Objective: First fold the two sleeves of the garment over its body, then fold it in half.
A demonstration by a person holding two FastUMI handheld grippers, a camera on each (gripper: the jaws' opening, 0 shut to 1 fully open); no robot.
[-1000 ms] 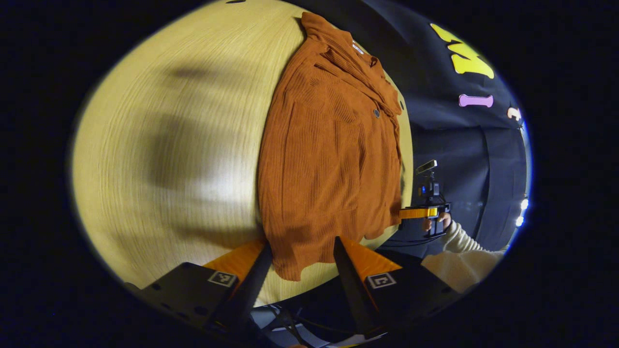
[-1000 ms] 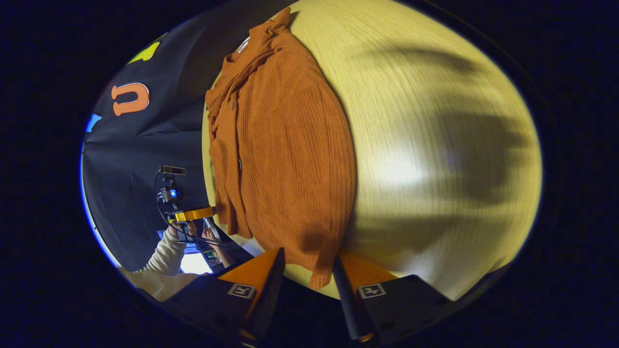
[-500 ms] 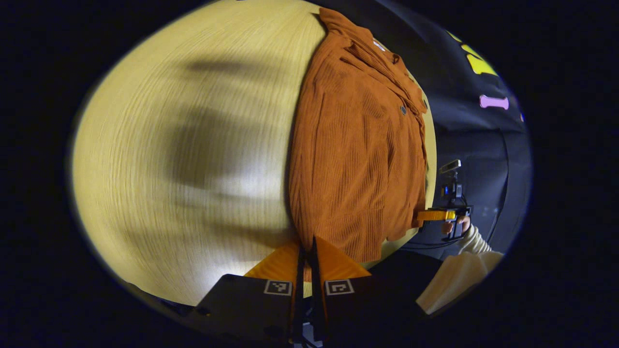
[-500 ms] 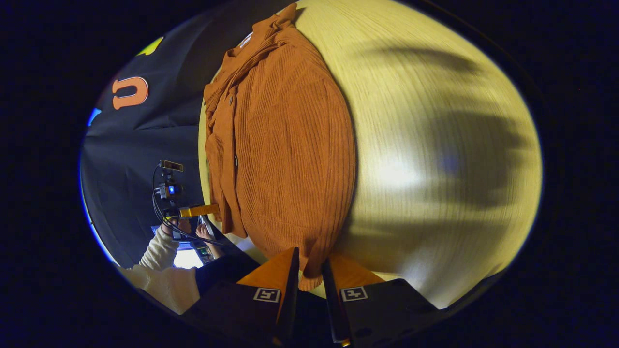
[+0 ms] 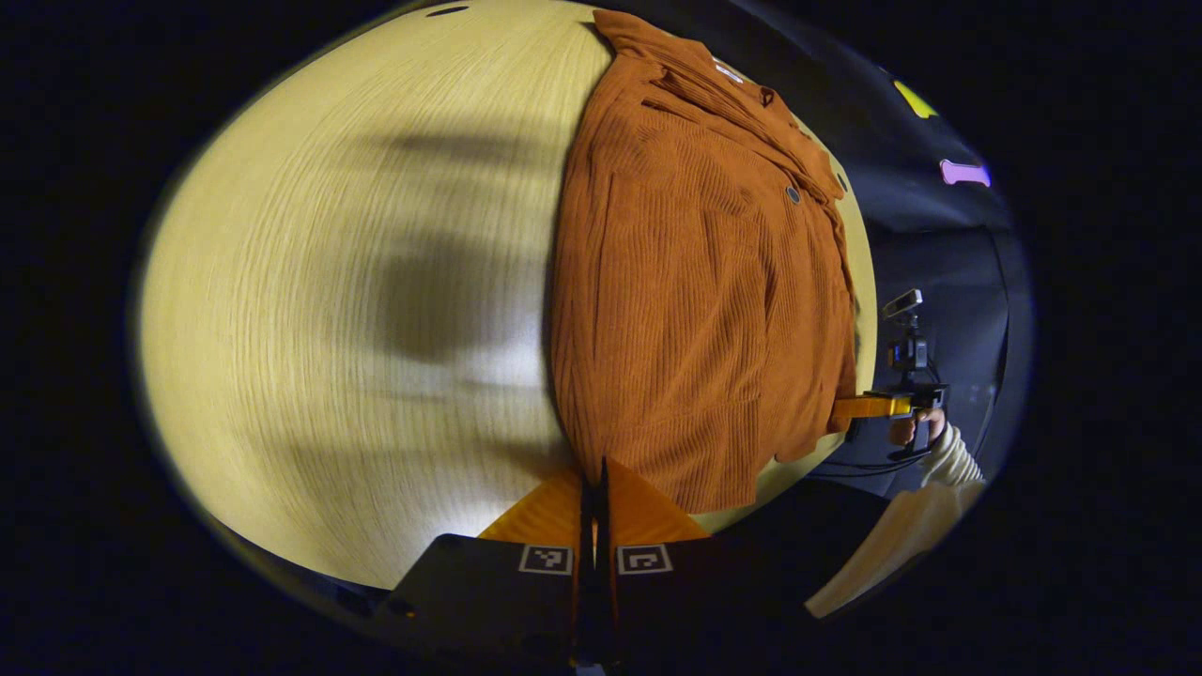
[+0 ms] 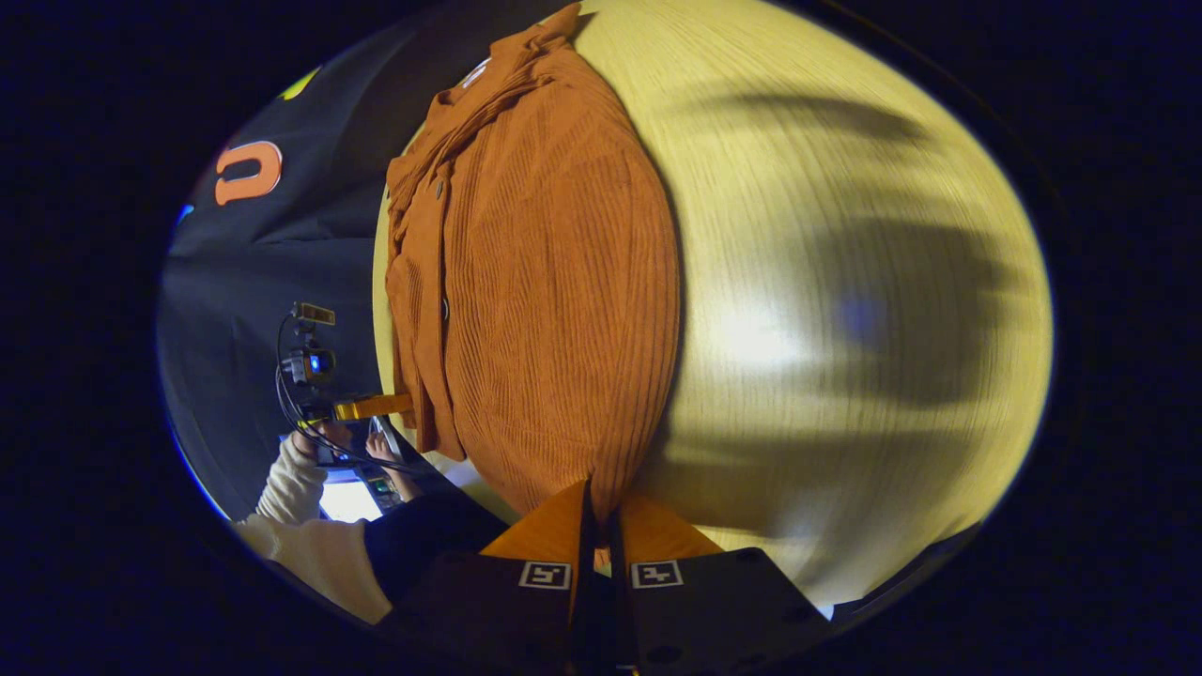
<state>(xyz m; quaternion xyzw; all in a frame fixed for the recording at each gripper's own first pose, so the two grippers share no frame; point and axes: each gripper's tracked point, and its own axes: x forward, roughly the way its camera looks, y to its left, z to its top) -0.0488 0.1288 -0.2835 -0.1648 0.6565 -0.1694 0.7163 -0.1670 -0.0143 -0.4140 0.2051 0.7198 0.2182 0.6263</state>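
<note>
While the garment (image 5: 695, 300) lies flat (sleeves folded), each hand-held gripper (image 5: 593, 469) pinches its hem.

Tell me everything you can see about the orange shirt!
The shirt is rust-orange, ribbed like corduroy, with a collar and dark buttons. It lies flat along the table edge, sleeves already folded over its body, making a long narrow shape. The left gripper and right gripper each pinch a bottom corner of its hem.
</note>
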